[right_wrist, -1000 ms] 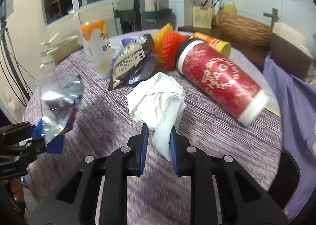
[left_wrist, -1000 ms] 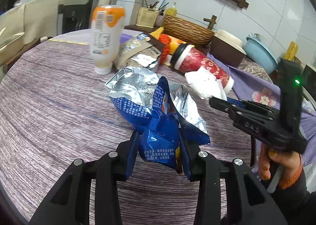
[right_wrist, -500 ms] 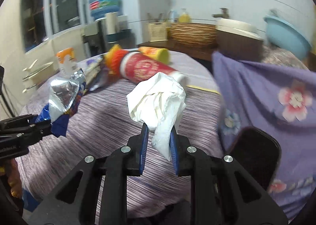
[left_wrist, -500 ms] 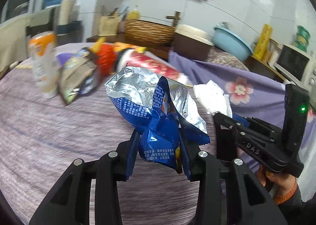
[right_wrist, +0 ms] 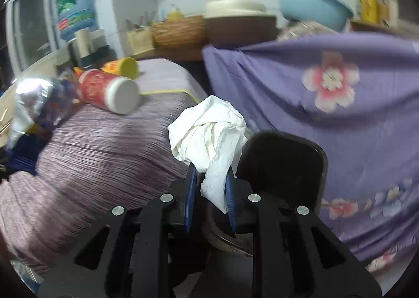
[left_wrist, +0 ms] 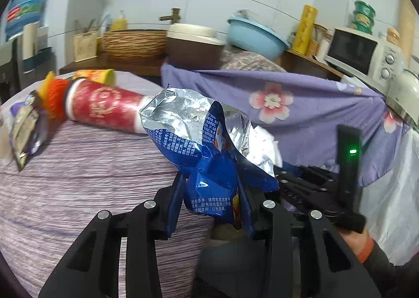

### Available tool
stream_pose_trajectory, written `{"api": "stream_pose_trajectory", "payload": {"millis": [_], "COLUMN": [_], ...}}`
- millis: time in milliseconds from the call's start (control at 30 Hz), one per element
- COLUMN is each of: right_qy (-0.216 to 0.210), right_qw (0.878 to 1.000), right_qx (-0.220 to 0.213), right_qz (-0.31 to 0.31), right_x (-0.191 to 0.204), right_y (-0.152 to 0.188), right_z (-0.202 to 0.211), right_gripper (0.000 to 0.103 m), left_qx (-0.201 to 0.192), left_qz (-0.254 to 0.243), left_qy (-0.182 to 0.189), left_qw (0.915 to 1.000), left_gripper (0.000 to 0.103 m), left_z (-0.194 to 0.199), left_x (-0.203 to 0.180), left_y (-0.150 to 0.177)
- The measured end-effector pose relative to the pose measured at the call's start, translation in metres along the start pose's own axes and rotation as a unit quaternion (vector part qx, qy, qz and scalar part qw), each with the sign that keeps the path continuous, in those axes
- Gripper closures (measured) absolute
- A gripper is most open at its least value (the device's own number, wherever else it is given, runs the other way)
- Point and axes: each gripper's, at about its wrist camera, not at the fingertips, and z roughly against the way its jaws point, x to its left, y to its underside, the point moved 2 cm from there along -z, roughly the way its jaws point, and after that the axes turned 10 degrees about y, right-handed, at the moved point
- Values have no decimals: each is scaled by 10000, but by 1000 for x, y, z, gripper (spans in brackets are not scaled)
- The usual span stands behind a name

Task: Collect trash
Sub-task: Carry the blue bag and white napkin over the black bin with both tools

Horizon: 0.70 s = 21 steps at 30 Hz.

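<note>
Both tongs swung off table (left_wrist: 78, 167) toward bin: left tongs (left_wrist: 212, 203) clamp chip bag (left_wrist: 199, 146), right tongs (right_wrist: 209, 193) clamp tissue (right_wrist: 209, 135); drop likely next.

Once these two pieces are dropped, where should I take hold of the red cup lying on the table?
Grip the red cup across the middle of its body, coming down from above. It lies on its side on the table, its white end toward the near edge, so the round wall sits between the tongs. The left gripper holds the chip bag and the right gripper the tissue.
</note>
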Motion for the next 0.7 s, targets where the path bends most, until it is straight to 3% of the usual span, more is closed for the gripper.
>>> {"api": "stream_pose_trajectory", "payload": {"millis": [333, 433, 467, 500, 700], "right_qy": [315, 385, 434, 493, 776], "right_qw": [9974, 9957, 9952, 9946, 9920], "right_qx": [487, 587, 576, 542, 492], "right_qz": [-437, -604, -665, -729, -866], "right_x": [-43, -56, -61, -65, -89], "right_y": [33, 40, 42, 44, 46], "right_z": [-54, -64, -66, -66, -55], "right_gripper": [80, 60, 45, 38, 37], "left_qx": [437, 574, 608, 651, 937], "left_qz": [-395, -510, -529, -544, -520], "left_qy": [348, 448, 462, 479, 603], "left_qw": [9977, 9960, 9957, 9952, 9924], "left_gripper": [65, 65, 65, 64, 64], "left_z": [-41, -54, -58, -62, -96], "left_x": [-33, -41, -43, -45, -52], "left_y": [11, 16, 16, 18, 25]}}
